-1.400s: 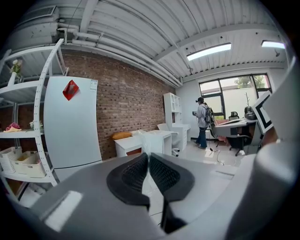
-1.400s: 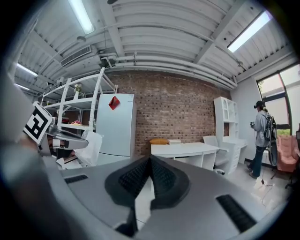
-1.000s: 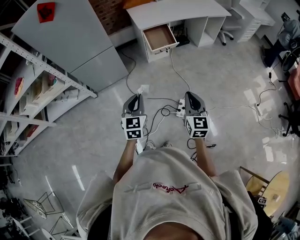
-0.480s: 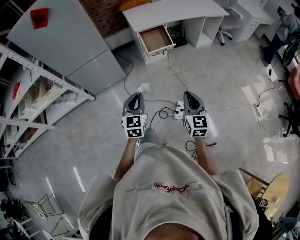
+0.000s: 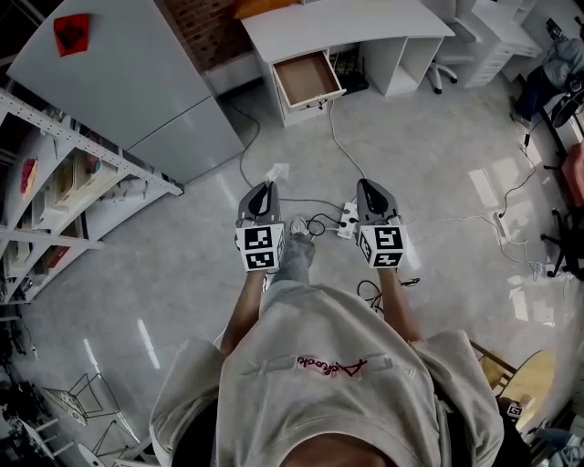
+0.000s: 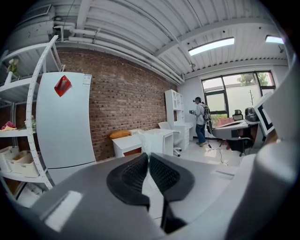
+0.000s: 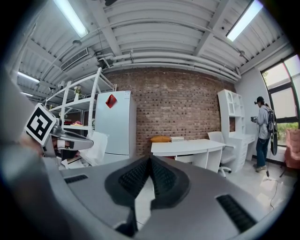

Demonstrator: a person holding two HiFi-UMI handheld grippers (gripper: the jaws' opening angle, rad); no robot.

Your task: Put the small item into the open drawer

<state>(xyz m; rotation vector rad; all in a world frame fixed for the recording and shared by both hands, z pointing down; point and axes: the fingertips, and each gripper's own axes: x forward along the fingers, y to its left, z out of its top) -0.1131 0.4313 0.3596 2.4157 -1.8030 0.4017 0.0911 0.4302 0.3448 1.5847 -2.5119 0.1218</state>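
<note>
My left gripper (image 5: 265, 186) (image 6: 148, 155) is shut on a small white, translucent item (image 5: 276, 171) (image 6: 156, 139) that sticks out past its tips. The same item (image 7: 97, 146) shows at the left of the right gripper view. Beside it, at the same height, my right gripper (image 5: 368, 183) (image 7: 150, 158) is shut with nothing in it. The open drawer (image 5: 308, 75), brown inside, juts from the left end of the white desk (image 5: 347, 20) (image 7: 187, 146) far ahead of both grippers. Both grippers point towards the desk.
A white fridge (image 5: 137, 82) and a white shelf rack (image 5: 55, 173) stand at the left. Cables and a power strip (image 5: 349, 216) lie on the floor between the grippers. An office chair (image 5: 440, 62) stands right of the desk. A person (image 6: 200, 119) stands by the windows.
Both grippers have moved forward together towards the desk as the person steps; a foot now shows between them. Both stay shut, the left still on the item.
</note>
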